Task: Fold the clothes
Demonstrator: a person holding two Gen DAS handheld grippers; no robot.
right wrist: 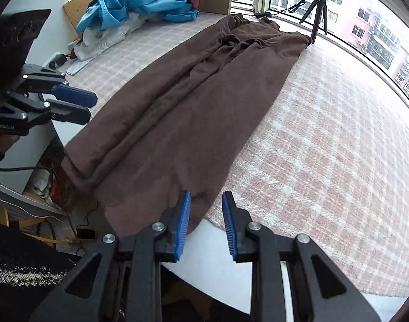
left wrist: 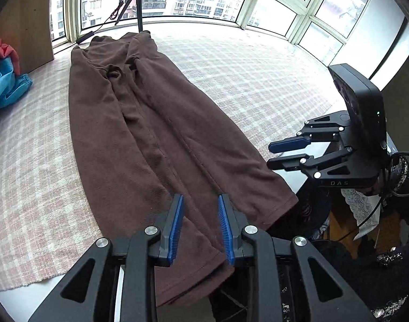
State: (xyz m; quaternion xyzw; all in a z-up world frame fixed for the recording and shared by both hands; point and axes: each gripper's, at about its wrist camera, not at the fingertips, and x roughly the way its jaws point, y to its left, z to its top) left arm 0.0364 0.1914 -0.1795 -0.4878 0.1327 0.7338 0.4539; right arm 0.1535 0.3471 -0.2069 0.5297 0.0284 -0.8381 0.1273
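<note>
A pair of brown trousers (left wrist: pixel 150 123) lies lengthwise on the pink checked tablecloth (left wrist: pixel 258 80), waist far and hems near. My left gripper (left wrist: pixel 200 197) hovers over the near hem, its blue pads apart and nothing pinched between them. In the same view my right gripper (left wrist: pixel 269 155) hangs off the right side of the trousers, past the table's edge, with its jaws slightly apart and empty. In the right wrist view the trousers (right wrist: pixel 193 102) run up and away; my right gripper (right wrist: pixel 207 193) stands open above the hem's corner. The left gripper (right wrist: pixel 93 107) shows at the left, empty.
A heap of blue and red clothes (right wrist: pixel 140 2) lies at the far left corner against a wooden board. A small black tripod (right wrist: pixel 318 8) with a cable stands by the windows beyond the waistband. The white table edge (right wrist: pixel 218 263) runs under my right gripper.
</note>
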